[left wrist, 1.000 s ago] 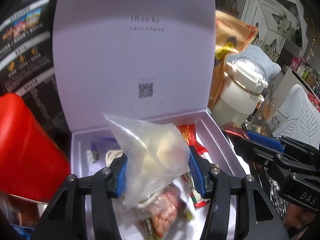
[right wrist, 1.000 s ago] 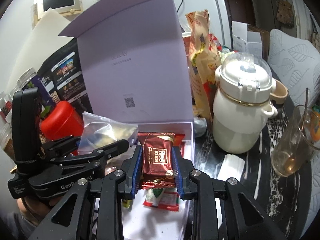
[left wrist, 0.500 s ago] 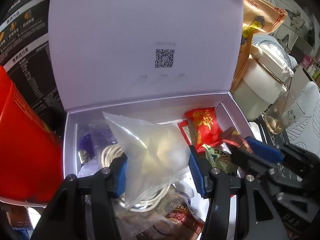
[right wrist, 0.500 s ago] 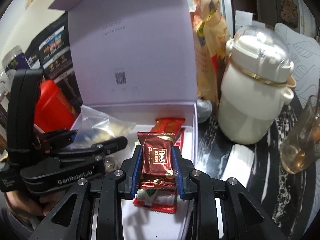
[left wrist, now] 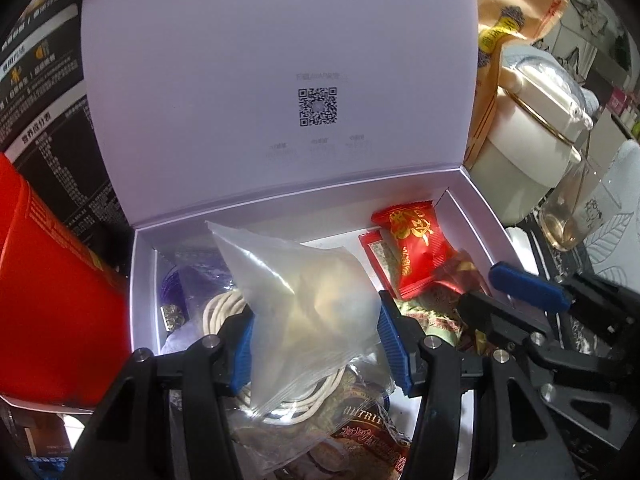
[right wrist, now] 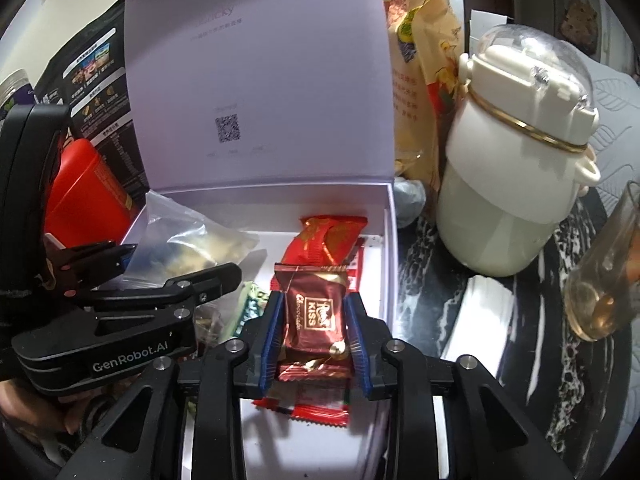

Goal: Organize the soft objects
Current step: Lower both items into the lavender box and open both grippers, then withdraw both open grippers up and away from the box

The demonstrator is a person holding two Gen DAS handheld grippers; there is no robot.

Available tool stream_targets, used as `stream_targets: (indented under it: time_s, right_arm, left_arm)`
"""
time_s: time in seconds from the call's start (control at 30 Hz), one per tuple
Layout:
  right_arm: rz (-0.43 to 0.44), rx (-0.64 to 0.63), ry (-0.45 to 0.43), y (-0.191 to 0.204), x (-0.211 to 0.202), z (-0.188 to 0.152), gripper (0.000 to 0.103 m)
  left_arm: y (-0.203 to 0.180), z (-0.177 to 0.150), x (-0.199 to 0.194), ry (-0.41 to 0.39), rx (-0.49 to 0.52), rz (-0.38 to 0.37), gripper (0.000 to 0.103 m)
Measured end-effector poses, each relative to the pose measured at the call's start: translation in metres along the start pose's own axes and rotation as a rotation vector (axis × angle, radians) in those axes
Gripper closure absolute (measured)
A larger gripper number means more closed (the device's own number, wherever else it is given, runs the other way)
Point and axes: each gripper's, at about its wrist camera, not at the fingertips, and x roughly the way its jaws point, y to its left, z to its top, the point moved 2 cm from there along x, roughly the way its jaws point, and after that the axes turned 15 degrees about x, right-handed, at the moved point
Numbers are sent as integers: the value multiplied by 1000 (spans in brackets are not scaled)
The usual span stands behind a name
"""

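Note:
A white box (left wrist: 472, 208) stands with its lid (left wrist: 280, 60) raised. My left gripper (left wrist: 316, 320) is shut on a clear plastic bag (left wrist: 304, 280) of pale pieces, low over the box's left half. In the right wrist view, my right gripper (right wrist: 314, 320) holds a maroon chocolate packet (right wrist: 316, 300) upright between its blue pads over the box's right half (right wrist: 390, 240). Its jaws are opening, and the pads still touch the packet. The left gripper (right wrist: 180, 260) and its bag (right wrist: 188, 232) show at the left there. The right gripper (left wrist: 520, 292) shows at the right of the left wrist view.
Inside the box lie red candy packets (left wrist: 416, 248), a coiled white cord (left wrist: 216, 308) and other wrappers. A red container (right wrist: 80, 192) and a black pouch (right wrist: 96, 80) stand left of the box. A white jar (right wrist: 512, 160), a glass (right wrist: 608, 288) and a yellow snack bag (right wrist: 424, 40) stand right.
Both grippers have sunk toward the box with their loads, so the box and its contents look larger. The right pads look slightly wider around the chocolate packet.

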Motion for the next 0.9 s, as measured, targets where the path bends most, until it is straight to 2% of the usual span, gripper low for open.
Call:
stream_targets:
  time_s: [0.1, 0.17, 0.33, 0.5, 0.57, 0.63, 0.67, 0.9]
  right_arm:
    - [8, -11, -5, 6, -4, 1, 59]
    - [-17, -23, -18, 7, -7, 2, 55]
    - [-11, -20, -33, 8, -16, 6, 53]
    - [-27, -13, -59, 0, -30, 12, 52]
    - [-27, -3, -68, -2, -35, 15, 52]
    - [-25, 4, -79, -2, -41, 17, 52]
    - [-24, 6, -82, -3, -39, 18, 52]
    - [-37, 10, -103, -2, -58, 17, 52]
  left_arm:
    - [-5, 1, 0, -2, 15, 27, 49]
    - [-7, 3, -3, -5, 18, 32, 49]
    - [-8, 8, -10, -32, 2, 60, 49]
    - [1, 10, -14, -24, -14, 43, 49]
    - [4, 11, -17, -33, -18, 58, 43]
    - [5, 11, -24, -51, -15, 81, 26]
    - [6, 12, -27, -59, -17, 84, 22]
    - [5, 17, -55, -101, -12, 111, 21]
